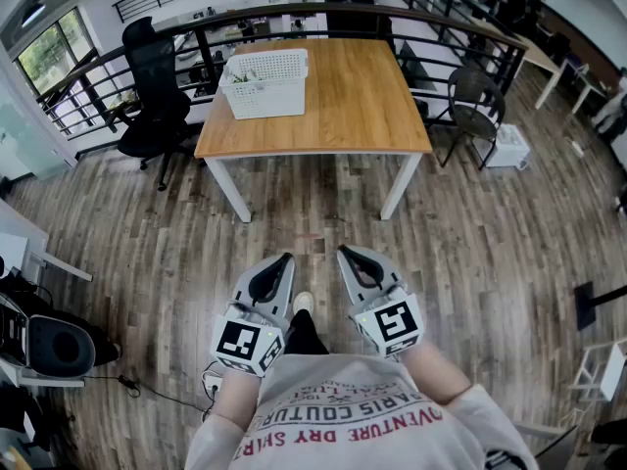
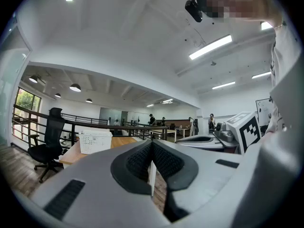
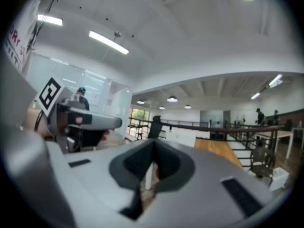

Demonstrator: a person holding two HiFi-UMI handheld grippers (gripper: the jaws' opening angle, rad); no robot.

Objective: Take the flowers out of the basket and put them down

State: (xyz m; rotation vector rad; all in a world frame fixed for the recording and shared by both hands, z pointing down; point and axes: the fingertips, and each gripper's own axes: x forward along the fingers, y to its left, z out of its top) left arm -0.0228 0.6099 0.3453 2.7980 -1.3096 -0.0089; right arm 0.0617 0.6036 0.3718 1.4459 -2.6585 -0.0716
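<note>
A white lattice basket [image 1: 266, 84] stands on the far-left part of a wooden table [image 1: 362, 101]; pale green flower stems [image 1: 253, 69] show inside it. I stand well back from the table on the floor. My left gripper [image 1: 285, 259] and right gripper [image 1: 344, 253] are held side by side close to my body, level and pointing toward the table. Both have their jaws together with nothing between them. The left gripper view shows its shut jaws, the left gripper [image 2: 152, 144], with the basket [image 2: 95, 141] far beyond. In the right gripper view the right gripper [image 3: 153, 149] is shut too.
A black office chair [image 1: 155, 96] stands left of the table, a dark metal chair [image 1: 477, 106] and a white box [image 1: 509, 145] to its right. A black railing [image 1: 294, 13] runs behind. Dark equipment [image 1: 49, 346] sits on the wooden floor at lower left.
</note>
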